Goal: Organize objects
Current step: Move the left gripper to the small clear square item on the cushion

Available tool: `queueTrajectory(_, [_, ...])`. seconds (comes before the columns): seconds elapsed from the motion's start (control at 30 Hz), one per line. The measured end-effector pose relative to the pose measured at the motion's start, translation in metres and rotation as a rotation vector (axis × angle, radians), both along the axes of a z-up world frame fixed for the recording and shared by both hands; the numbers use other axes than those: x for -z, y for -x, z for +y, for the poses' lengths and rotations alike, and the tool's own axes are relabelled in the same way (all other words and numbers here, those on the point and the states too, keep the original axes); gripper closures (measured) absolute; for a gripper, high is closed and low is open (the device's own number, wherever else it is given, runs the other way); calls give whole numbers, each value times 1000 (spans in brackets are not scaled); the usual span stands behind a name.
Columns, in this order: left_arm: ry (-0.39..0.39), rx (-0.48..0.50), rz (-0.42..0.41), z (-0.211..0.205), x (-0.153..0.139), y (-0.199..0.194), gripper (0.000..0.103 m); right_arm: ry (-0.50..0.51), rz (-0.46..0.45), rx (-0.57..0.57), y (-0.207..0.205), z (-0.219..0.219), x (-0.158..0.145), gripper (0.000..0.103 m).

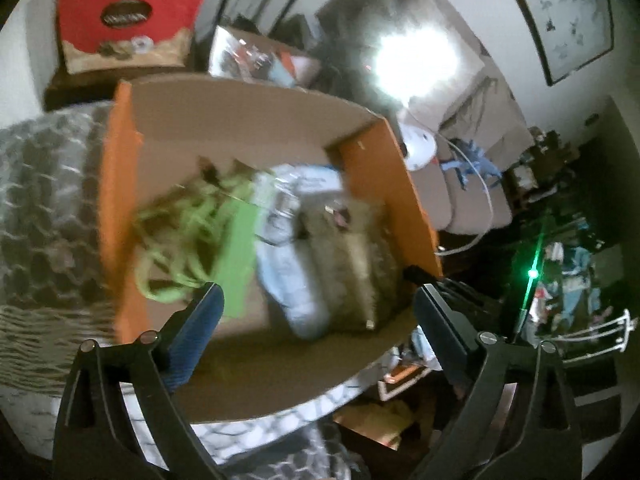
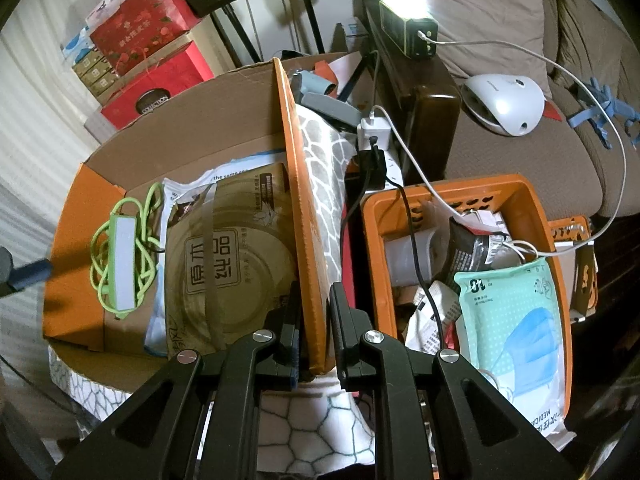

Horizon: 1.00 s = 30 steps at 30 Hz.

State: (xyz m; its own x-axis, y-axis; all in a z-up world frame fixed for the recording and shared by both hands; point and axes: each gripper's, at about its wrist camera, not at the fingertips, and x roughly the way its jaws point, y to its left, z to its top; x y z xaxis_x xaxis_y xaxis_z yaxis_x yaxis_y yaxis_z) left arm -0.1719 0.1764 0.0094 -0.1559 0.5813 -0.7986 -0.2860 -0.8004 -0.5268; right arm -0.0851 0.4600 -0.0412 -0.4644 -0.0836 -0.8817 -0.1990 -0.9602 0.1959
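An open orange cardboard box (image 2: 306, 216) sits on a patterned blanket. It holds a green power strip with a coiled green cord (image 2: 122, 258), a tan packet with Chinese print (image 2: 236, 260) and a pale blue-white packet under it. My right gripper (image 2: 314, 320) is shut on the box's right wall near its front end. My left gripper (image 1: 316, 304) is open and empty above the box's near edge; the same box (image 1: 120, 200) and green cord (image 1: 180, 232) show blurred below it. One left fingertip (image 2: 34, 272) pokes in at the far left of the right wrist view.
An orange plastic basket (image 2: 536, 204) right of the box holds a face-mask pack (image 2: 516, 320), packets and cables. Behind are a power strip with chargers (image 2: 374, 136), a lit lamp (image 2: 406, 0), a sofa with a white device (image 2: 504, 98), and red gift boxes (image 2: 156, 76).
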Motion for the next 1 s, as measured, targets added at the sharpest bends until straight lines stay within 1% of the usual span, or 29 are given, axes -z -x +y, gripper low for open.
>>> queueTrajectory(0.13, [29,-27,16,-27,-4,8,7,2,0,0,0,1,0,89])
queueTrajectory(0.23, [64,-16,22,-46,-2,13,7,2,1,0,0,1,0,89])
queueTrajectory(0.47, [155,-79,56,-96,9,21,7,4,3,0,0,1,1,89])
queueTrajectory(0.67, [219,-135,30,-131,36,32,7,5,4,1,0,1,1,89])
queueTrajectory(0.83, [259,-181,1,-151,63,40,8,6,4,1,0,1,1,89])
queueTrajectory(0.9, [270,-192,-9,-155,73,44,10,6,4,1,0,1,1,89])
queueTrajectory(0.97, [280,-203,-25,-157,82,47,16,7,4,1,0,1,1,89])
queueTrajectory(1.0, [283,-208,-30,-158,86,49,17,7,4,2,0,1,1,89])
